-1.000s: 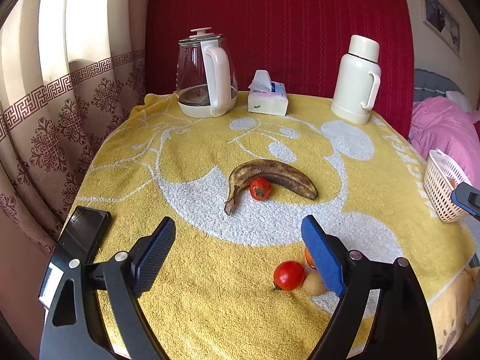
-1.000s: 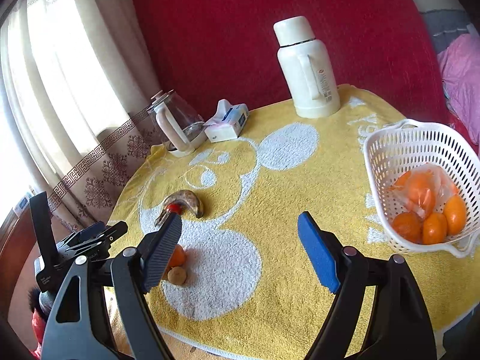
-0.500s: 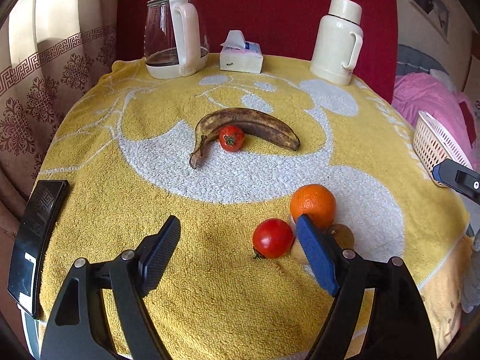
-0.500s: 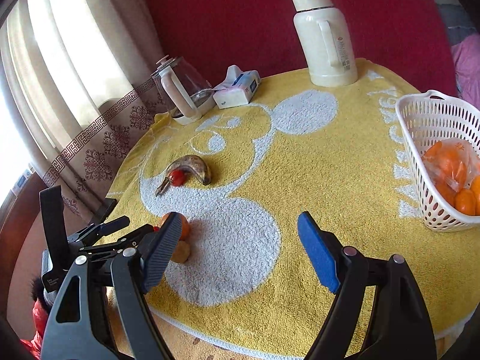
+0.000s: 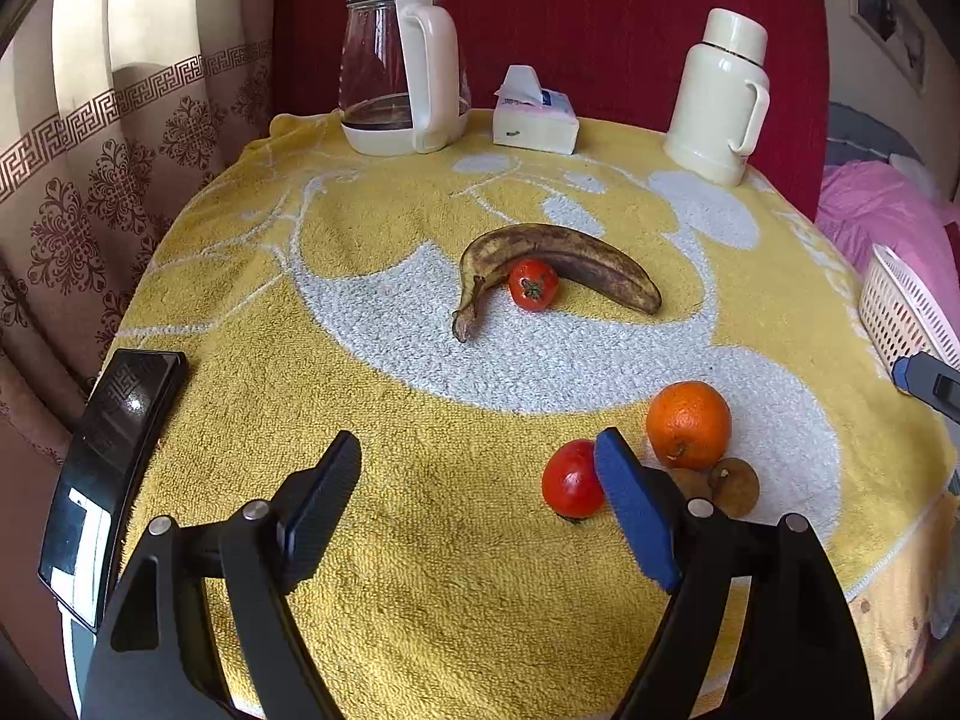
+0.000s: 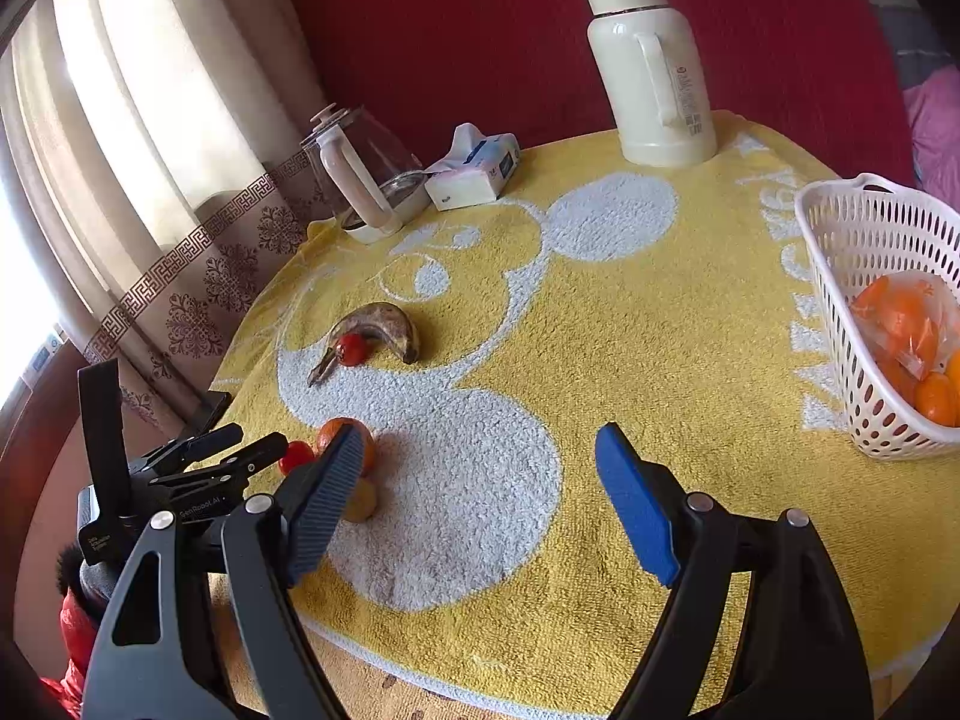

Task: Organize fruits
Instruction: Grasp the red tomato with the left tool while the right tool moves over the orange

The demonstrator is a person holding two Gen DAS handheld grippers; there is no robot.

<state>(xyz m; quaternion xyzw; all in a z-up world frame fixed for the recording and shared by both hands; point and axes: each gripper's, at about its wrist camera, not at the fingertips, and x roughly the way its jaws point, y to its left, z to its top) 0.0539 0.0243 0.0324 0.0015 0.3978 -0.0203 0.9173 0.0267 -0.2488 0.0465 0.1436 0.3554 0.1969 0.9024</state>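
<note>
In the left wrist view my left gripper is open and empty over the yellow towel. Its right finger partly covers a large red tomato. Next to that tomato lie an orange and two small brown fruits. Farther off, a browned banana curves around a small tomato. My right gripper is open with bare towel between its fingers. To its right a white basket holds bagged oranges. The right wrist view shows the left gripper beside the orange.
A glass kettle, a tissue box and a cream thermos stand along the table's far edge before a red backdrop. A black phone lies at the left edge. Curtains hang on the left, pink bedding on the right.
My left gripper has sunk closer to the near fruit cluster, and the orange has come into its view. The right gripper swung left early on, shifting the basket toward the right edge, then held still.
</note>
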